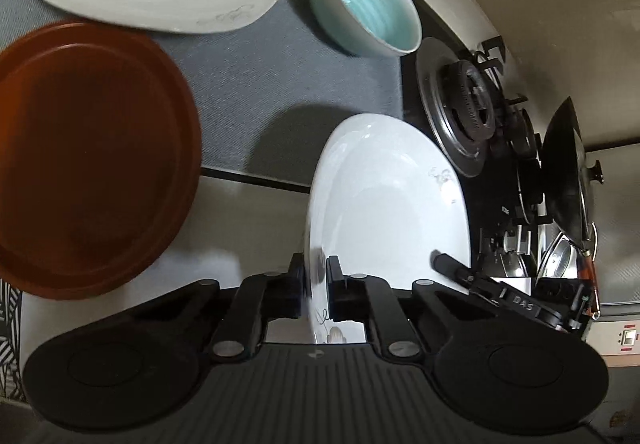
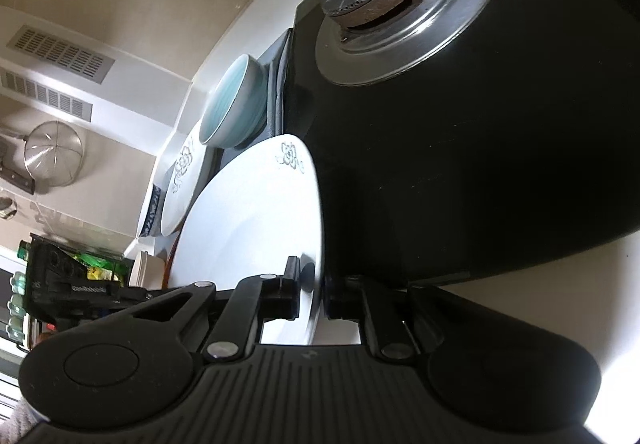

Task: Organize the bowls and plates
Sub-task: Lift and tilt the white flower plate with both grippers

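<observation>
I have both the left hand-held gripper (image 1: 314,290) and right hand-held gripper (image 2: 314,294) clamped on the white plate's (image 1: 384,200) rim, just beside the stove (image 1: 460,112), near the blue bowl (image 1: 364,2).

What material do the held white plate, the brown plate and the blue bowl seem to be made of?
White plate: likely glazed ceramic; glossy, with a printed flower. Brown plate: possibly plastic or lacquer; dull sheen, even colour, hard to tell. Blue bowl: glazed ceramic; shiny ringed inside, paler outside.
</observation>
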Action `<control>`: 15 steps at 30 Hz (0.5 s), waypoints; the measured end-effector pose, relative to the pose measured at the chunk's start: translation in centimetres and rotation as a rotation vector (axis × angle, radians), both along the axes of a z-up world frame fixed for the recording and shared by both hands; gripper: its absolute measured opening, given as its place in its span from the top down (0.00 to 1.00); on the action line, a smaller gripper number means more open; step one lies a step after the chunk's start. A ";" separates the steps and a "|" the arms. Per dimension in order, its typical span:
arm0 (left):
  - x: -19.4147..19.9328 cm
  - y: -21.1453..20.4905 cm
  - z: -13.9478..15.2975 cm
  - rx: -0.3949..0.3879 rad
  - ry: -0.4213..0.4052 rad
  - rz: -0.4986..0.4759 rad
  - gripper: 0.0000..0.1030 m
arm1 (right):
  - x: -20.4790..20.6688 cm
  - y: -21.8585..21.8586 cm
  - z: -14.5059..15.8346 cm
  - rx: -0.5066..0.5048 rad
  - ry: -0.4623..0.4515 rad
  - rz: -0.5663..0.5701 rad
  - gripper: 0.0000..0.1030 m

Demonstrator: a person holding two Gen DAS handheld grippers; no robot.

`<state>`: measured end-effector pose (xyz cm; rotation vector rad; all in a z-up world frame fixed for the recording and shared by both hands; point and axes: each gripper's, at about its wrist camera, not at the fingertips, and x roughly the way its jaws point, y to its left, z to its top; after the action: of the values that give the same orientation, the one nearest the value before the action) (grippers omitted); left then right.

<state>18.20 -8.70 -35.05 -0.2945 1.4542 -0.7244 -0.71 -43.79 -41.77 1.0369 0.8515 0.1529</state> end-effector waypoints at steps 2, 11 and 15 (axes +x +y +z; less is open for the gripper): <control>0.1 -0.1 -1.0 0.025 0.011 0.016 0.88 | 0.3 0.3 0.3 -0.031 -0.002 0.023 0.90; -1.3 -1.2 -0.3 0.101 -0.101 -0.005 0.82 | 0.5 0.2 0.5 -0.056 -0.002 0.049 0.90; -1.4 -1.0 0.5 0.109 -0.094 0.011 0.85 | 0.6 0.4 0.9 -0.078 -0.007 0.068 0.89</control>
<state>16.77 -9.69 -34.58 -0.1822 1.3964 -0.6400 -0.09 -43.40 -40.88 0.9344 0.8800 0.1791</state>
